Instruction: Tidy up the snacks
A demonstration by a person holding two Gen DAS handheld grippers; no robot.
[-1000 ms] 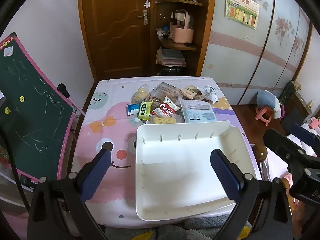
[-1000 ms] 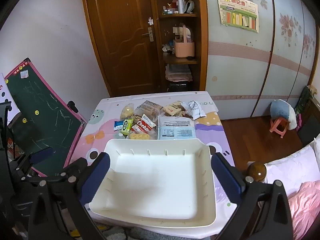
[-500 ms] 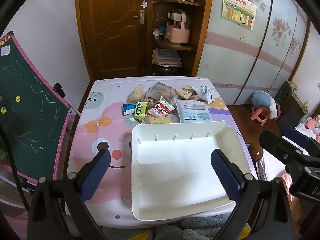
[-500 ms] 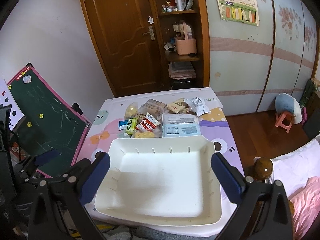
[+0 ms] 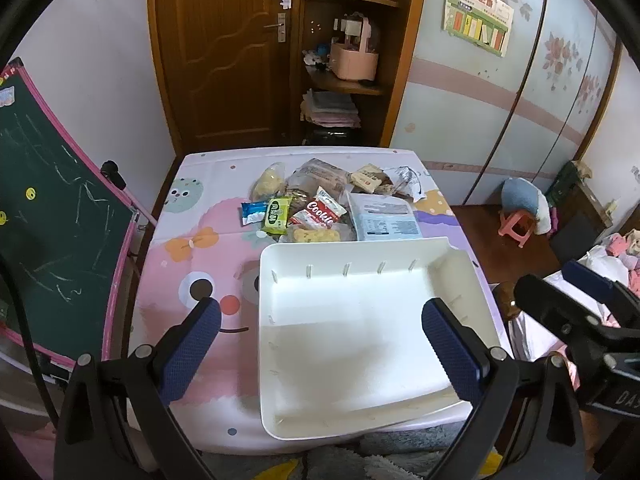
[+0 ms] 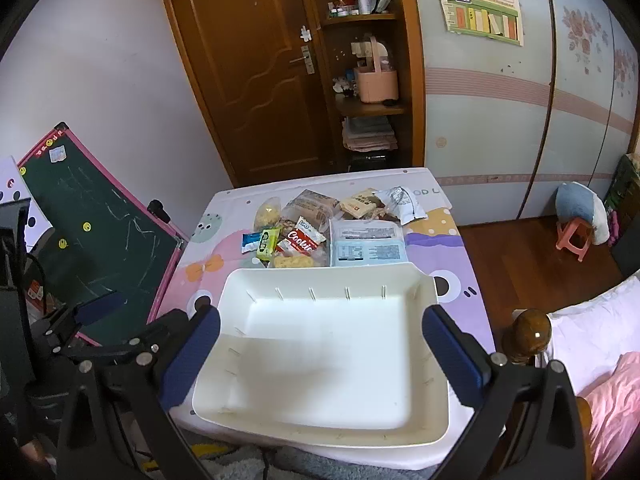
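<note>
A white plastic tray (image 5: pixel 280 420) (image 6: pixel 224 400) lies empty on the near part of a small table with a pink cartoon cover (image 5: pixel 188 280) (image 6: pixel 432 248). Behind it sits a pile of snack packs: a red Cookie pack (image 5: pixel 322 212) (image 6: pixel 302 239), a green pack (image 5: pixel 277 213) (image 6: pixel 267 242), a blue-white pack (image 5: pixel 253 213), a pale blue flat bag (image 5: pixel 386 218) (image 6: pixel 368 246). My left gripper (image 5: pixel 326 354) hangs open above the tray's near half, holding nothing. My right gripper (image 6: pixel 326 356) is open above the tray too. The left gripper's body shows at the lower left of the right wrist view.
A green chalkboard with a pink frame (image 5: pixel 48 200) (image 6: pixel 92 216) leans left of the table. A wooden door (image 5: pixel 224 52) and open shelves (image 5: pixel 344 60) stand behind. A bed with pink bedding (image 6: pixel 600 360) and a wooden bedpost knob (image 6: pixel 532 334) lie right. A pink stool (image 6: pixel 574 238) stands on the floor.
Both cameras have drawn back and risen a little, so the table and tray look smaller and lower. Both grippers stay open; nothing on the table has moved.
</note>
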